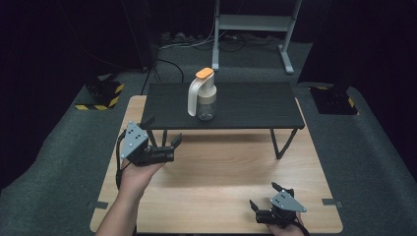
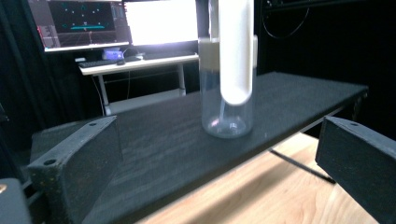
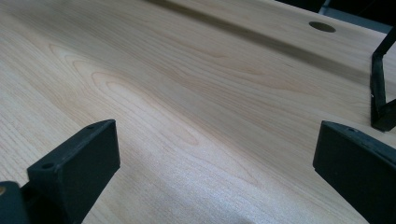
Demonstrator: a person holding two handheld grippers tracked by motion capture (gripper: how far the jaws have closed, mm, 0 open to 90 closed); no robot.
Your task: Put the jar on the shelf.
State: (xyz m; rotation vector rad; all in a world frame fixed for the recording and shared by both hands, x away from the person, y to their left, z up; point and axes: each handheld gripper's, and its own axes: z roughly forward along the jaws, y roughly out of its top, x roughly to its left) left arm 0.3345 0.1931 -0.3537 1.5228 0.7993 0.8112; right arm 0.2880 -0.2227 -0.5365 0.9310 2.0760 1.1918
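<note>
Reaching for the jug (image 1: pixel 202 96) on the raised black surface (image 1: pixel 255 105), the left claw (image 1: pixel 162 140) hangs spread and empty near its front edge. It should probably approach level, centring the clear body (image 2: pixel 227 107) between the jaws, below the white handle (image 2: pixel 236 51). The right claw (image 1: pixel 268 199) rests released low over the wooden surface (image 1: pixel 221 172). Count: 1 jug, 2 claws, 2 surfaces.

Jug (image 1: pixel 203 94) upright on shelf (image 1: pixel 255 105), left of its middle. Shelf on far half of table (image 1: pixel 221 172). Left gripper (image 1: pixel 162 140) at shelf's front left corner, facing jug. Right gripper (image 1: pixel 265 195) low over table's near right corner, well apart.
</note>
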